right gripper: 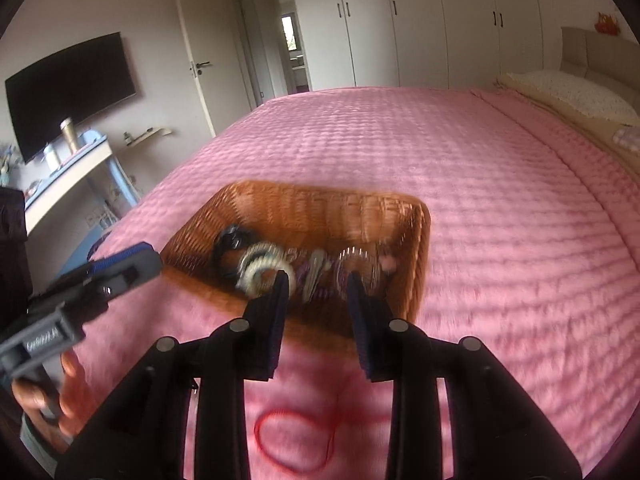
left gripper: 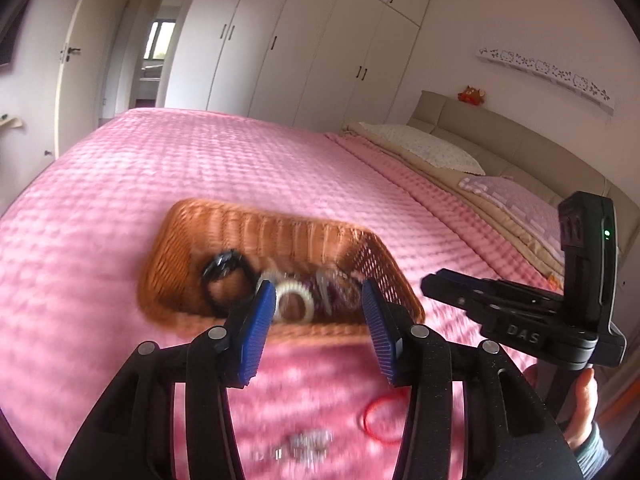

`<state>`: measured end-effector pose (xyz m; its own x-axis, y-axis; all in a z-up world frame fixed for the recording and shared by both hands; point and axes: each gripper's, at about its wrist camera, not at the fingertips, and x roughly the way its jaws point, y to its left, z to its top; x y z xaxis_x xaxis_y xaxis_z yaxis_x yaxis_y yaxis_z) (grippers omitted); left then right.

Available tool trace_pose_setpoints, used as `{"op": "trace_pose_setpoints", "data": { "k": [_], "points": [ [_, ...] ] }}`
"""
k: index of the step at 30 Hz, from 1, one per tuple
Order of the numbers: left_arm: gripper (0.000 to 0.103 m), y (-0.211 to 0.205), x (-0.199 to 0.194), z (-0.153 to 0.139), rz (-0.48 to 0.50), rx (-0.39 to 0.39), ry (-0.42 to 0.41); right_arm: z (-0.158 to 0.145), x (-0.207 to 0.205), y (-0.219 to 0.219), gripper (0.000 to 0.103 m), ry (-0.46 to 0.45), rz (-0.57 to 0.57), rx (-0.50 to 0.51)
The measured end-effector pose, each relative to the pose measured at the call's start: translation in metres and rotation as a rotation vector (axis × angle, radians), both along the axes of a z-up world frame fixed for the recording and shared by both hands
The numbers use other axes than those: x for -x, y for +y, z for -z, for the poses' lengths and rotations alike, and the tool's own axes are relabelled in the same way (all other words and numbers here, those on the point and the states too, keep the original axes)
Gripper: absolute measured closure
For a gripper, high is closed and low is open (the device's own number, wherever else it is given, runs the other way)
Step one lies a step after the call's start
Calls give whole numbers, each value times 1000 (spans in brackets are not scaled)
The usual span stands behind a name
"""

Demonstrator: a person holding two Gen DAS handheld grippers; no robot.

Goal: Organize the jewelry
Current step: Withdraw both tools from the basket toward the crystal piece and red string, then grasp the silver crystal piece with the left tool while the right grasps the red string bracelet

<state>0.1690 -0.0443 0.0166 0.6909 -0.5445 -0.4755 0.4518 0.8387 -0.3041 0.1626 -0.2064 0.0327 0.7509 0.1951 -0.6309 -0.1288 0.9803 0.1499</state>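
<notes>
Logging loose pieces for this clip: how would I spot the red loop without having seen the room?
Start at the pink bedspread and find the wicker basket lying on it. On the near side of the basket, outside it, lies the red loop flat on the cover. Unlike the bracelets piled in the basket, it is a thin bare red cord.

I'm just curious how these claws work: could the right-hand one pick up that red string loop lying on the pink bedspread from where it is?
Probably yes. The right gripper is open and holds nothing, and the red loop lies bare on the bedspread just below its fingers, outside the basket. Nothing covers it, though thin cord may be fiddly to pinch.
</notes>
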Motion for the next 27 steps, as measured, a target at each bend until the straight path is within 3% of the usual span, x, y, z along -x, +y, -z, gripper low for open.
{"op": "trace_pose_setpoints", "data": {
  "k": [3, 11, 16, 20, 27],
  "points": [
    [59, 8, 20, 8, -10, -12, 22, 10, 24, -2, 49, 14, 14, 0],
    [59, 22, 49, 52, -45, -65, 118, 61, 44, 4, 49, 116, 16, 41],
    [59, 17, 52, 76, 5, -115, 186, 85, 43, 3, 50, 163, 29, 59],
    [59, 1, 54, 88, 33, -204, 205, 97, 40, 5, 55, 193, 22, 59],
    [59, -15, 42, 98, 41, -256, 245, 105, 36, 11, 60, 211, 7, 75]
  ]
}}
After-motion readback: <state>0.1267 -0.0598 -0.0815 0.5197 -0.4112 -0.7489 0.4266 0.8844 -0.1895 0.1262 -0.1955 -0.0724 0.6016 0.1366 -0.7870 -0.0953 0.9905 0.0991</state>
